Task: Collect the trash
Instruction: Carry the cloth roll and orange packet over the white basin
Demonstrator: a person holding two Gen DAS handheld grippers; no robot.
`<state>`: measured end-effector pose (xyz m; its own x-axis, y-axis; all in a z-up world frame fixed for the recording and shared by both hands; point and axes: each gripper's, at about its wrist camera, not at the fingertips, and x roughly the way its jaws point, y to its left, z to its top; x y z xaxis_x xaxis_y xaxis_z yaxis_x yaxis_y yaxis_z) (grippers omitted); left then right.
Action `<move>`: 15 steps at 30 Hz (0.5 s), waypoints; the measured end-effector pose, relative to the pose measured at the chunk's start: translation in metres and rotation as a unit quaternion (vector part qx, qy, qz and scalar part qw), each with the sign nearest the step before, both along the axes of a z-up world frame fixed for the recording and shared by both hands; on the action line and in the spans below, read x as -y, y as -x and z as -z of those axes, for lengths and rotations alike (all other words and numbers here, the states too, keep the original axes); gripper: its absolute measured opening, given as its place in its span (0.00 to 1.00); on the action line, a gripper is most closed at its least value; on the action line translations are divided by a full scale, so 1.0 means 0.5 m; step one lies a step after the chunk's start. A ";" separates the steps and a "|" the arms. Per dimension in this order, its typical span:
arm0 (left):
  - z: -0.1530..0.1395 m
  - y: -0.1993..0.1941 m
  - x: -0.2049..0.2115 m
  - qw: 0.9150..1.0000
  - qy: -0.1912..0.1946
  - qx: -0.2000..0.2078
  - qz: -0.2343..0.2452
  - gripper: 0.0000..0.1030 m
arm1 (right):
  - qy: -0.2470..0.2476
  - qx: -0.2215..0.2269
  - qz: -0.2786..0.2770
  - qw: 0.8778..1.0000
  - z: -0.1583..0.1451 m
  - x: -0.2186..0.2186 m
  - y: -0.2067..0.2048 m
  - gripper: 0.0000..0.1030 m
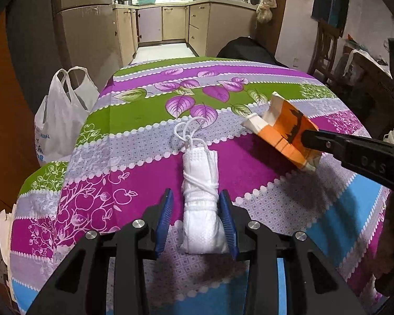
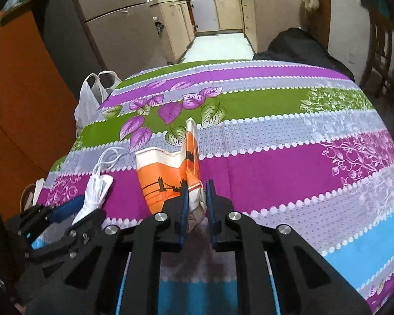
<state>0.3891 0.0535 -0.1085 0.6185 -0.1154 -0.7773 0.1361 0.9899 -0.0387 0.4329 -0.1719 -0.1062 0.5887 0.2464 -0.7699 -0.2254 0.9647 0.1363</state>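
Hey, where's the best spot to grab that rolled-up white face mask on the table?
Grip the rolled white face mask across its string-wrapped middle, coming from its near end with a finger on each long side, as the left gripper straddles it. The roll is narrow and lies flat.

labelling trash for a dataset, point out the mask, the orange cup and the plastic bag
mask (image 1: 201, 183), left wrist view, on its rolled middle
orange cup (image 2: 157, 181), right wrist view, on its printed side
plastic bag (image 1: 57, 126), left wrist view, on its front
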 end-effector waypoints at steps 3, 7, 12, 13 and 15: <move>0.000 0.003 -0.002 1.000 0.005 0.000 0.003 0.35 | 0.003 0.004 -0.008 1.000 -0.004 0.005 0.017 0.11; 0.000 0.008 -0.009 1.000 0.010 0.003 -0.001 0.26 | 0.000 0.008 -0.014 1.000 -0.003 0.016 0.045 0.11; 0.001 0.015 -0.011 1.000 0.016 0.008 -0.003 0.25 | 0.009 0.015 -0.023 1.000 0.005 0.008 0.063 0.10; 0.000 0.017 -0.009 1.000 0.017 0.008 -0.003 0.25 | 0.009 0.015 -0.023 1.000 0.007 0.010 0.065 0.10; -0.001 0.021 -0.009 1.000 0.018 0.007 -0.004 0.25 | 0.003 0.011 -0.021 1.000 0.012 0.016 0.067 0.10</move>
<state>0.3788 0.0582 -0.1083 0.6306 -0.1388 -0.7636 0.1293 0.9889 -0.0730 0.3993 -0.1797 -0.1121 0.5943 0.2660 -0.7589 -0.2685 0.9552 0.1245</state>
